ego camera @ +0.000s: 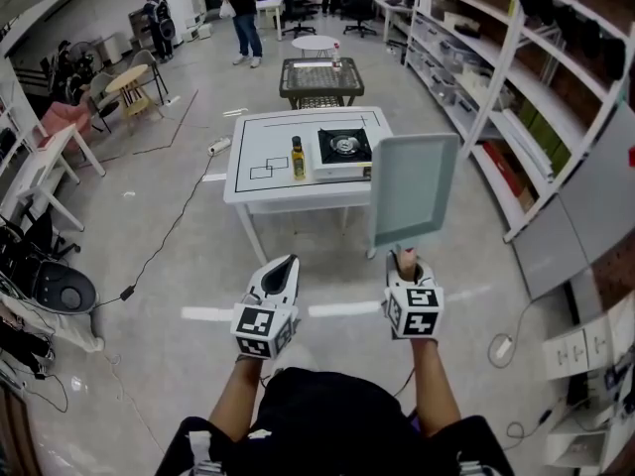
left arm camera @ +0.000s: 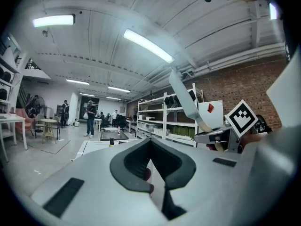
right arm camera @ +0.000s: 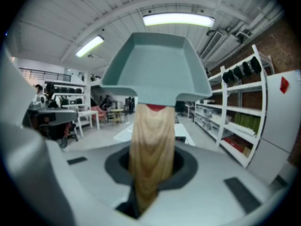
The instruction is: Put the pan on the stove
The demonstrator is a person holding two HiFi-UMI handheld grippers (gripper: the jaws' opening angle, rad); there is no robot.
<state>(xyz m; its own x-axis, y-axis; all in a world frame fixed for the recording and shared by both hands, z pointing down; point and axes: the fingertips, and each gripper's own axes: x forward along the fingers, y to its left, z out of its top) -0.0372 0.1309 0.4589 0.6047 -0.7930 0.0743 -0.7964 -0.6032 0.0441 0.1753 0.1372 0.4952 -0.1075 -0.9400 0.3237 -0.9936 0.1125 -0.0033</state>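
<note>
My right gripper [ego camera: 405, 262] is shut on the wooden handle [right arm camera: 150, 145] of a square, pale teal pan [ego camera: 414, 188]. The pan stands upright above the gripper, and its hollow side faces the right gripper view [right arm camera: 157, 67]. The gas stove [ego camera: 344, 147] sits on the right part of a white table [ego camera: 260, 194], well ahead of both grippers. My left gripper [ego camera: 285, 264] hangs level with the right one, to its left, shut with nothing in it [left arm camera: 151, 173]. The left gripper view also catches the pan [left arm camera: 184, 97] edge-on at the right.
A yellow bottle [ego camera: 297, 157] stands on the table just left of the stove. Black outlines are marked on the tabletop. Shelving [ego camera: 516, 77] lines the right wall. A dark mesh table [ego camera: 320, 79] stands behind the white one. People stand at the far end of the room.
</note>
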